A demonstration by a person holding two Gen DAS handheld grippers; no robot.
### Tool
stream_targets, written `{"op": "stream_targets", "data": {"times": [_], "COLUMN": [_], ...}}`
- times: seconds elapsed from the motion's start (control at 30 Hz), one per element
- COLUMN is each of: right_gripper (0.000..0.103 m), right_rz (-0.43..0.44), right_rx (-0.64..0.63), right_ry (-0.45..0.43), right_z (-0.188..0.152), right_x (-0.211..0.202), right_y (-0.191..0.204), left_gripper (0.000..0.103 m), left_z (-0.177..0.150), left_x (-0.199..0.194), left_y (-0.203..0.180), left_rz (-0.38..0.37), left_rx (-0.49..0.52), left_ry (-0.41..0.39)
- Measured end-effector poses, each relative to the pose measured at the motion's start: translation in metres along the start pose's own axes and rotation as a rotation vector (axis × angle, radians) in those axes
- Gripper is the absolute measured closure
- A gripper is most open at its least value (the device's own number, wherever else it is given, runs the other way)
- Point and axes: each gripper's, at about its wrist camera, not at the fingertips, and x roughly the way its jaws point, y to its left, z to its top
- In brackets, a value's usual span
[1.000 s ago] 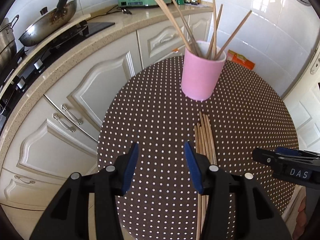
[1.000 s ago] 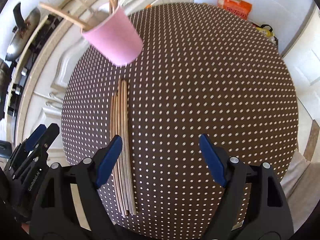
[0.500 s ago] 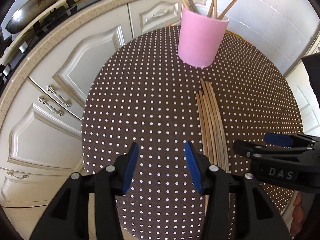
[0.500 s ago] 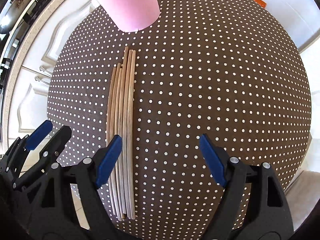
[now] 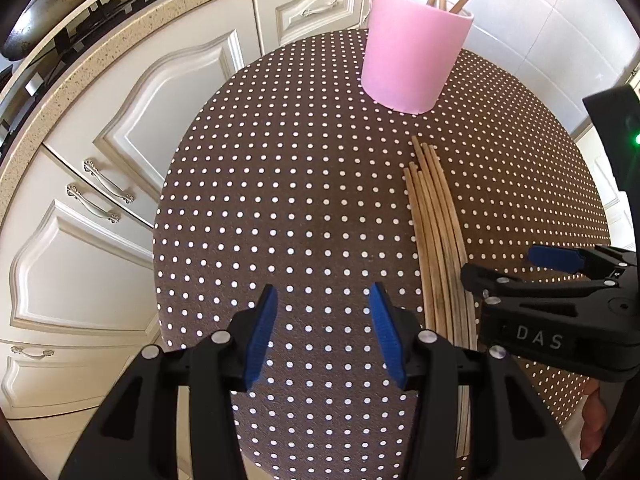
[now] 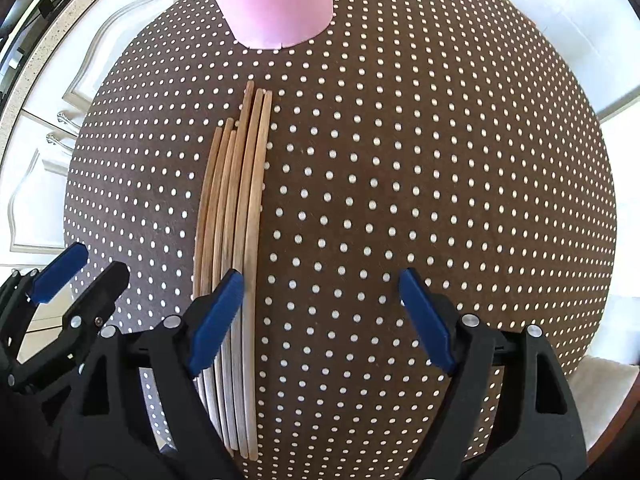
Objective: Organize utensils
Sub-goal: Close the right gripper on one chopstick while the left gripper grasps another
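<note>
The right gripper [image 6: 320,300] hangs released over the table [image 6: 440,160], its left finger [image 6: 216,312] above the chopsticks [image 6: 244,200] lying side by side. The left gripper [image 5: 322,332] gapes empty just beside them. Beyond the chopsticks' tips stands the pink cup [image 5: 412,56], holding more sticks.

matt pale wooden chopsticks [image 6: 236,216], smooth matt pink holder [image 5: 412,60], brown dotted felt-like cloth on the table [image 5: 304,200], black matt plastic left gripper [image 5: 322,336] and right gripper [image 6: 320,312] with ribbed blue pads [image 6: 216,316], glossy white wall tiles [image 5: 552,32], speckled stone countertop [image 5: 120,36]
</note>
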Motion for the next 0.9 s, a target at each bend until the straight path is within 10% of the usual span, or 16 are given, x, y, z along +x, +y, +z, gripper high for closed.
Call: {"op": "stream_targets", "data": {"times": [0.73,0.9], "right_gripper": [0.027,0.055], "right_rz": [-0.044,-0.038], "right_rx": [-0.022,-0.056], "right_ry": [0.032,0.025], "right_z": [0.038,0.040], "right_x": [0.004,0.011], "right_y": [0.013,0.025], "left_gripper": [0.055,0.055], "left_z": [0.009,0.012], "left_x": [0.006,0.006], "left_y": [-0.002,-0.001], "left_rz": [-0.020,-0.025], "left_rx": [0.004,-0.013], "left_ry": [0.011,0.011]}}
